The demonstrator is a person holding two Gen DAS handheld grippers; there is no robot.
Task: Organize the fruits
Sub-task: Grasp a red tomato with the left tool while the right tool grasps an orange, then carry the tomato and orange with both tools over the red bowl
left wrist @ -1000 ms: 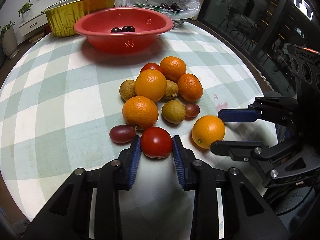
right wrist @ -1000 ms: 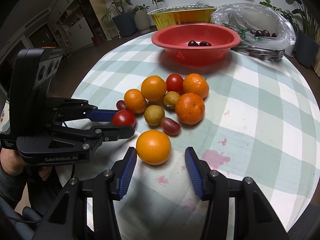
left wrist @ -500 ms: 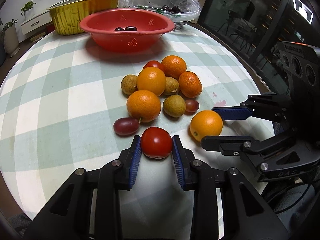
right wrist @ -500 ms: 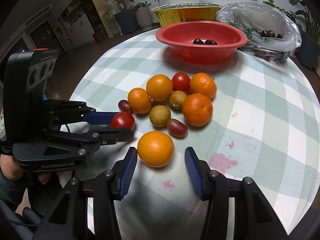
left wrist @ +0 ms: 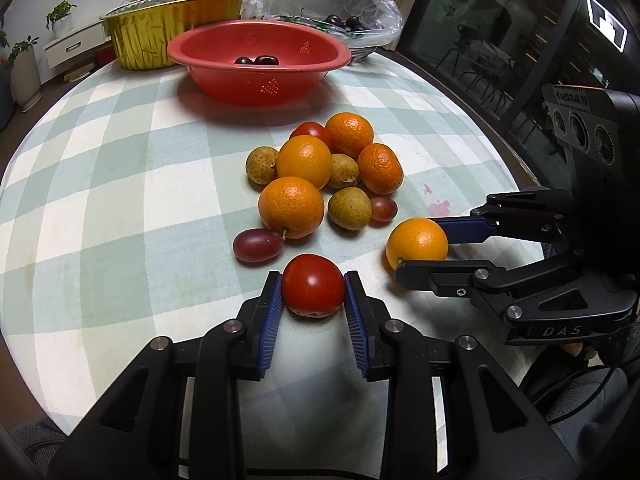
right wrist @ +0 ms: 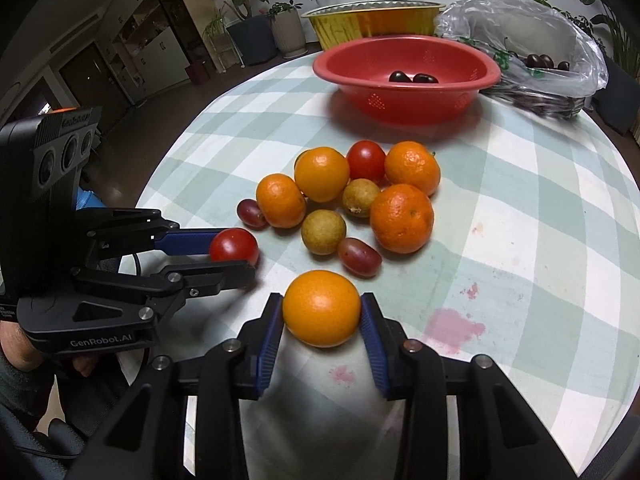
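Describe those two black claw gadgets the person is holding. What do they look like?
Both are matte black plastic with silver screws. The left gripper and right gripper each have two fingers lined with ribbed blue pads. Each carries a boxy black camera block with three round lenses. White lettering marks the bodies, and a black cable trails from the left one. A dark sleeve shows.

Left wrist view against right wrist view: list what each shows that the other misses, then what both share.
Left wrist only: dark glass doors and a white drawer unit beyond the table.
Right wrist only: a large pink stain on the cloth, and dark cabinets.
Both: red bowl, gold tray, fruit pile, left tongs shut on a tomato, right tongs on an orange.
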